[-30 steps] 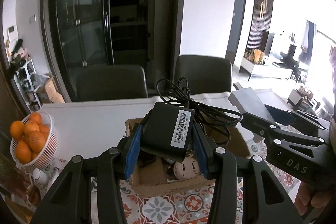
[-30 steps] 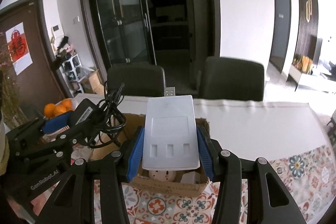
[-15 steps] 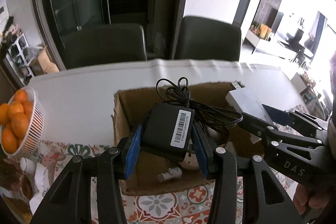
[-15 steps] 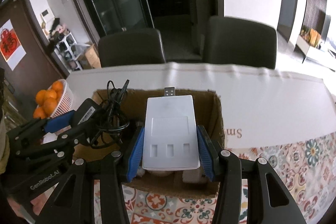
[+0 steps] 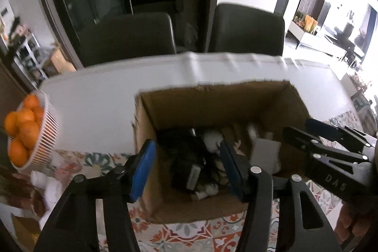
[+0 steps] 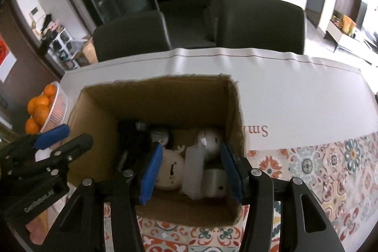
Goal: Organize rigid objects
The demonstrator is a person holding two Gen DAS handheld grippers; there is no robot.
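1. Since the earlier frame we dropped both loads: the black adapter point(image 5: 189, 164) and the white box point(image 6: 193, 169) now lie in the cardboard box point(image 5: 212, 110), no longer between the pads.
2. Left gripper point(image 5: 186, 168): jaws opening, nothing gripped, hanging over the box's left half.
3. Right gripper point(image 6: 191, 171): jaws opening, pads clear of the white box below.
4. Cardboard box sits on the table point(image 6: 295, 96); basket of oranges point(image 5: 26, 131) stands to its left.
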